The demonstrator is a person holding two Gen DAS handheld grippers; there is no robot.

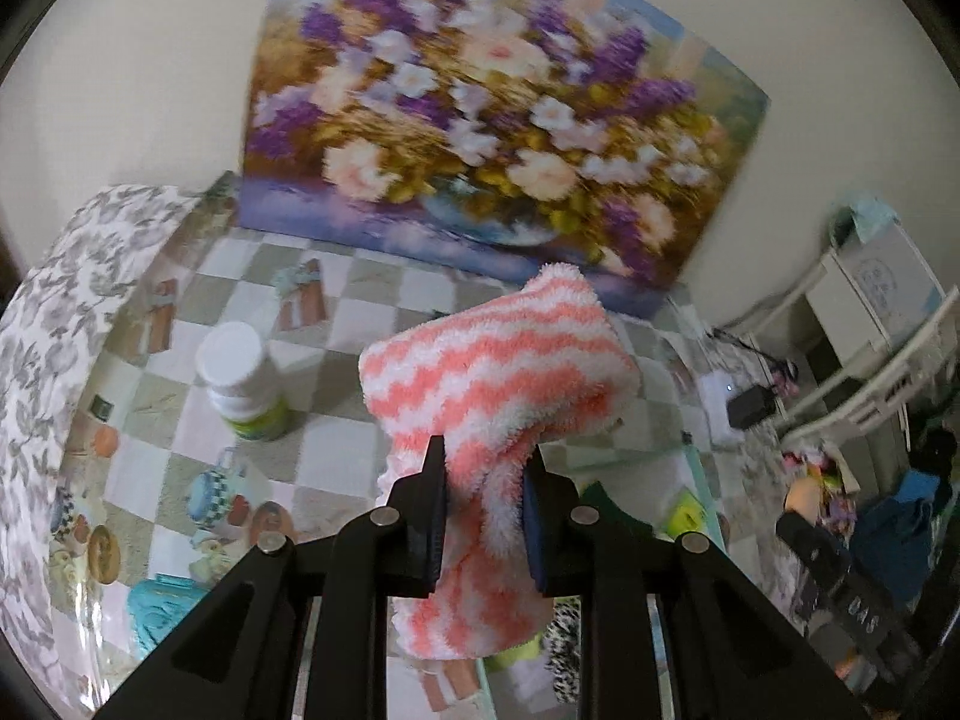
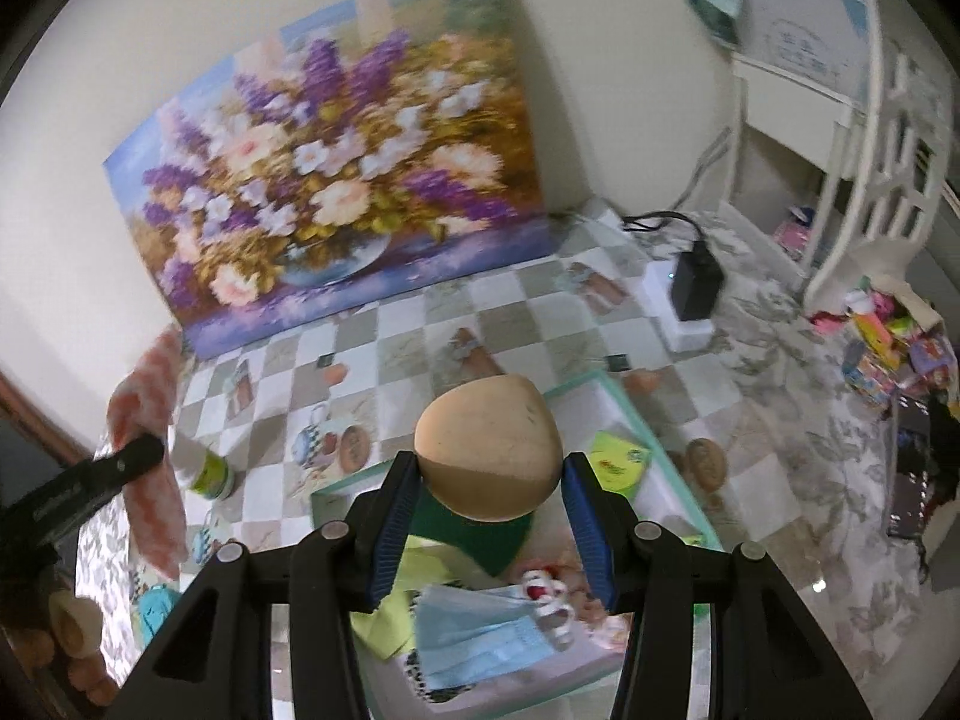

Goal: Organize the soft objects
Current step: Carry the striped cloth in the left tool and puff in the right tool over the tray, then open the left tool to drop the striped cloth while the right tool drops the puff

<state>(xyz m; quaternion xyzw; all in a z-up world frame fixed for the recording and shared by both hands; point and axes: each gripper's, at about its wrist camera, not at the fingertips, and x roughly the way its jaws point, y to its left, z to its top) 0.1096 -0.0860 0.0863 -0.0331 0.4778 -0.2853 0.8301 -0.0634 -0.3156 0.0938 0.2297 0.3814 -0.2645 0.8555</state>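
Note:
A fuzzy pink-and-white striped sock [image 1: 498, 372] hangs folded over my left gripper [image 1: 486, 456], which is shut on it above the checked tablecloth. In the right wrist view the same sock [image 2: 153, 456] shows at the far left. My right gripper [image 2: 491, 462] is shut on a tan egg-shaped sponge [image 2: 486, 420], its blue pads pressing both sides. Under it lies a white tray with a teal rim [image 2: 600, 381]. The tray holds a green cloth [image 2: 486, 540], yellow-green cloths, blue face masks [image 2: 480, 630] and a small red-and-white item.
A white bottle with a green label [image 1: 246, 384] stands on the table left of the sock. A flower painting [image 1: 480, 138] leans on the wall behind. A black charger on a white box [image 2: 696, 285], a white chair [image 2: 870, 180] and a toy pile [image 2: 888, 348] are at right.

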